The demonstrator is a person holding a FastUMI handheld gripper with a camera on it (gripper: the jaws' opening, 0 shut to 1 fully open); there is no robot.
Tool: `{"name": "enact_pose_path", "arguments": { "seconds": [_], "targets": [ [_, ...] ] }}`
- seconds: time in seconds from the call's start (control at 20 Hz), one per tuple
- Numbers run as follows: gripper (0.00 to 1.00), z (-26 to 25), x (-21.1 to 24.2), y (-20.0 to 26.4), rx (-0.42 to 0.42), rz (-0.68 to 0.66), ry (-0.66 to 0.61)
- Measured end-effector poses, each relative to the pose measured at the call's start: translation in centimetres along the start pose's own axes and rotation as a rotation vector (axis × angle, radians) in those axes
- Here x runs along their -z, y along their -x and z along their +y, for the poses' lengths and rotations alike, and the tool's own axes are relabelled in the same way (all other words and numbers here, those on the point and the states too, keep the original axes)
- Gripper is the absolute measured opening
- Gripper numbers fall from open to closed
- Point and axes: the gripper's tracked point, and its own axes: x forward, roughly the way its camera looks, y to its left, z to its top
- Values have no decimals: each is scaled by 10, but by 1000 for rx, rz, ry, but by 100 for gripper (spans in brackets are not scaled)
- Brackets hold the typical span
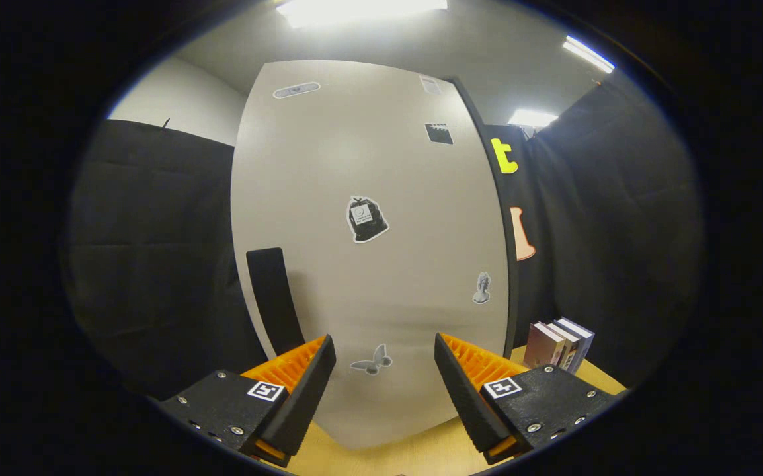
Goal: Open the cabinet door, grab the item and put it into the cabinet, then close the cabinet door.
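Pale grey cabinet door [368,264] is closed, right ahead of the claw [385,370], whose fingers are spread wide with nothing between them. Its black handle [274,301] sits by the left edge, and books [559,344] stand on the wooden worktop [414,456] just past the right edge.

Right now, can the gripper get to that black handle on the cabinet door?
Probably yes. The gripper is open and holds nothing, and the black handle sits on the shut cabinet door just beyond the left finger, with nothing in between. It would need to shift a little left first.
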Motion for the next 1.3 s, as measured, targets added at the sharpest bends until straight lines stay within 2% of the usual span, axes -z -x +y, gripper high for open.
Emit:
{"name": "enact_pose_path", "arguments": {
  "seconds": [0.45,0.95,1.3],
  "targets": [
    [94,0,1,4,-10,3,16],
    [94,-48,-8,88,100,-60,108],
    [93,-61,-7,139,108,-118,96]
  ]
}}
